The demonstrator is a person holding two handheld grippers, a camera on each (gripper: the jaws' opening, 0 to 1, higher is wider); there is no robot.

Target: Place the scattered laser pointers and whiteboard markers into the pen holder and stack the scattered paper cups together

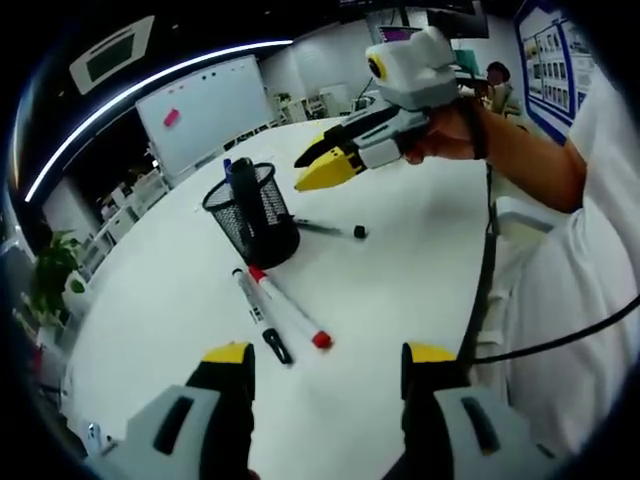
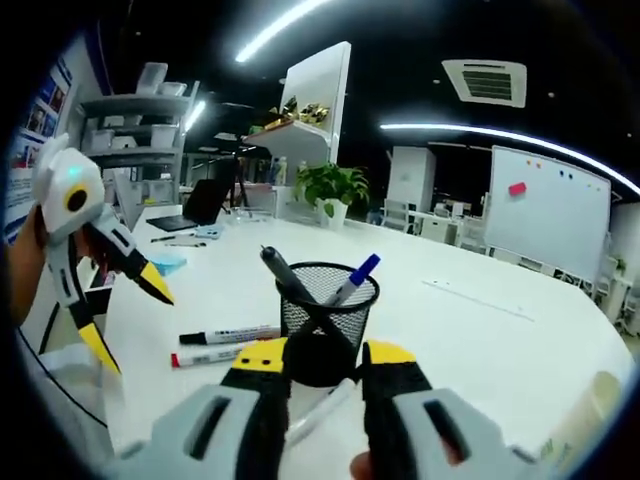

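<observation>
Left gripper [image 1: 325, 362] jaws apart, nothing between; two markers [image 1: 285, 310] just ahead, mesh pen holder [image 1: 254, 213] beyond. Right gripper [image 2: 325, 362] jaws apart, holder right ahead, marker [image 2: 322, 408] between jaws, not gripped.

A large white table [image 1: 420, 230] fills the near part of a dim office. At the far side stands a whiteboard [image 2: 545, 215] bearing a pink note. Long ceiling light strips [image 2: 500, 135] glow overhead, beside an air vent [image 2: 487, 80]. A leafy potted plant [image 2: 330, 187] stands beyond the table, shelves [image 2: 135, 130] farther left.
</observation>
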